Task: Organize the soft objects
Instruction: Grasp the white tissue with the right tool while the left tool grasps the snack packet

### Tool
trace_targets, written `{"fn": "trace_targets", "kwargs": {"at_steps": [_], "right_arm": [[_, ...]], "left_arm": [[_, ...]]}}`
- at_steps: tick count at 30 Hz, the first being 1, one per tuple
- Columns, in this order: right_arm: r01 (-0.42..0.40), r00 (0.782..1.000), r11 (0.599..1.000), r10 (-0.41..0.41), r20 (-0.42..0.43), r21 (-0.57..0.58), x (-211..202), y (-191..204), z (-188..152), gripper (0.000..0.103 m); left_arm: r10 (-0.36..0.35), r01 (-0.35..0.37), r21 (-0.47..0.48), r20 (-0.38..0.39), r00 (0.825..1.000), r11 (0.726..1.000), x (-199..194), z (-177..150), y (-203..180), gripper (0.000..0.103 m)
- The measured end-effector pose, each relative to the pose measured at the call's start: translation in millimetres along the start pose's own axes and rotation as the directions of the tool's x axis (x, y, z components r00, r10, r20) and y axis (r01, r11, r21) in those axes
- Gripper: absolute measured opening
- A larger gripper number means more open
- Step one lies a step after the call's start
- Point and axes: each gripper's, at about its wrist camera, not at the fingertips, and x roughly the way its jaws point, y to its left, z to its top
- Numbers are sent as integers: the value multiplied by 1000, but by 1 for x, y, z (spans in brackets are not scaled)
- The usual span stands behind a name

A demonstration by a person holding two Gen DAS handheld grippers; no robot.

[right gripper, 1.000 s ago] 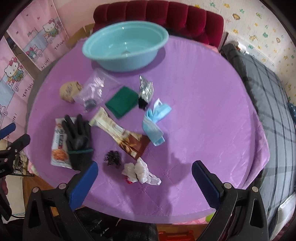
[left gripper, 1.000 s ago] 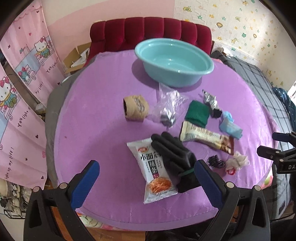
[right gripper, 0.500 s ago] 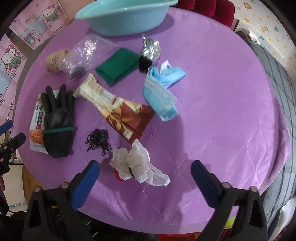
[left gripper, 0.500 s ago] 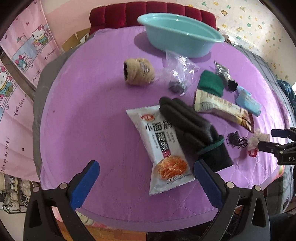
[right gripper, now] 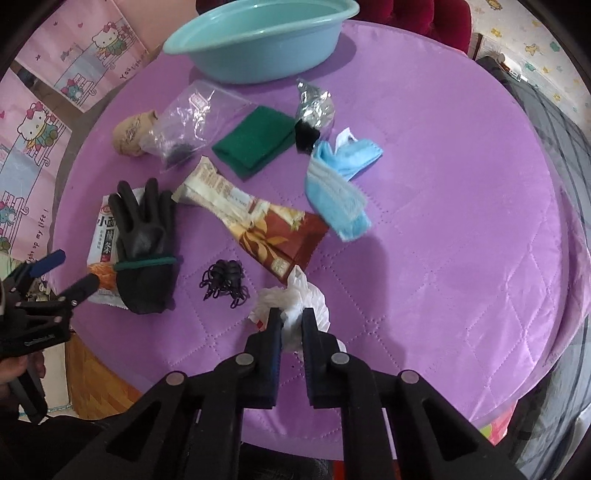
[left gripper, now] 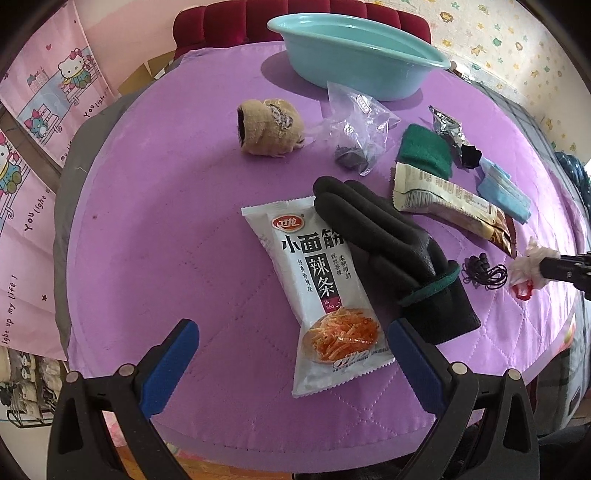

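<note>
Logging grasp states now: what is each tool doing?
Left tool: open, holding nothing.
Right tool: closed on the white plastic bag.

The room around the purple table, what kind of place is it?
Probably a home, maybe a child's bedroom: pink cartoon-cat curtains, a dark red tufted headboard or sofa back, and star-patterned wallpaper surround the purple quilted round table.

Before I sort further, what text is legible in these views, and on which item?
"小面筋" and "辣条": white snack packet under the black glove.
"You light up my life !": pink Hello Kitty curtain, partly cut off.
Brown-and-cream wrapper: print too blurred.
Clear plastic bag: label too small.
Red logo on the packet: unreadable.
</note>
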Motion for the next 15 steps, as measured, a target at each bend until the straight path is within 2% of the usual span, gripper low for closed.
{"fn": "trace_targets", "kwargs": {"at_steps": [7,11,13,15], "right_arm": [[16,1000,1000,-15,25,-4,-25,0,0,9],[30,999,999,-30,28,-18,-24,3,-1,9],[26,999,1000,-26,30,-17,-25,3,-2,9],[24,999,1000,-24,34,-15,-26,3,-3,10]], "left_arm": [[-19,19,-6,-47,999,1000,21,0,-4,103],[-24,24,-16,-37,999,1000,26,6,-6,101],[-28,28,-18,-32,999,999,28,8,-7,93],[-27,26,-14,-35,999,1000,31,11,-7,74]]}}
